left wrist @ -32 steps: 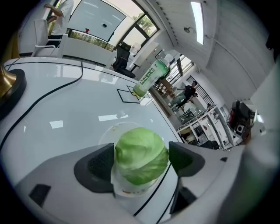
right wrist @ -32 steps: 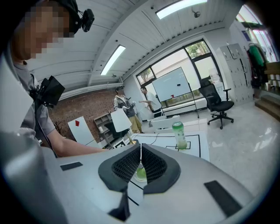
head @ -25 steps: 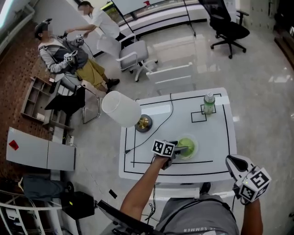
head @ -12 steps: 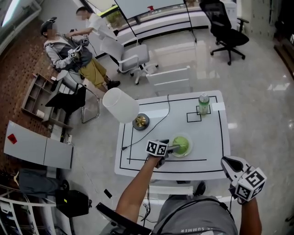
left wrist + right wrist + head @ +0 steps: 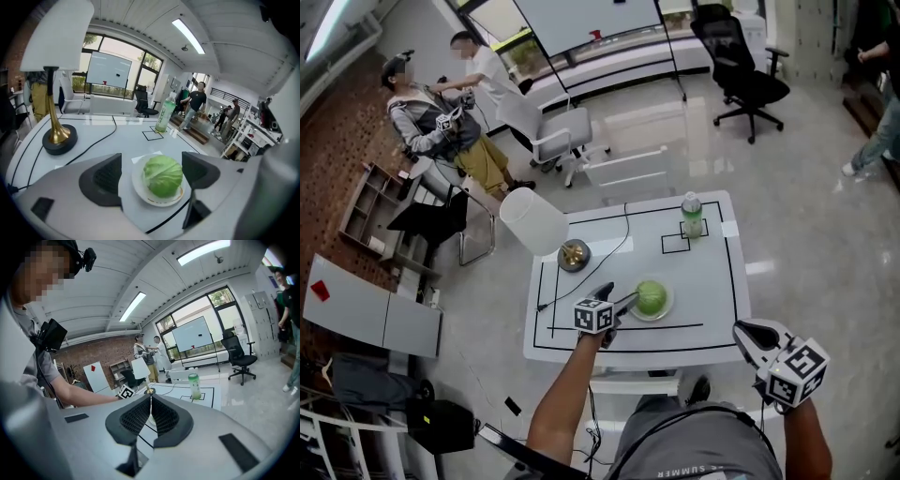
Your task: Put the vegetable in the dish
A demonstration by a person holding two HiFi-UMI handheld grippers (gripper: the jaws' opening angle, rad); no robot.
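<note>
One cabbage (image 5: 162, 176) in dish (image 5: 137, 180), beyond parted left jaws.

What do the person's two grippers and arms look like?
The left gripper and the right gripper are light grey, with dark textured pads on the jaws. Each carries a cube with black-and-white square markers. The person wears a grey short-sleeved T-shirt; the forearms are uncovered.
</note>
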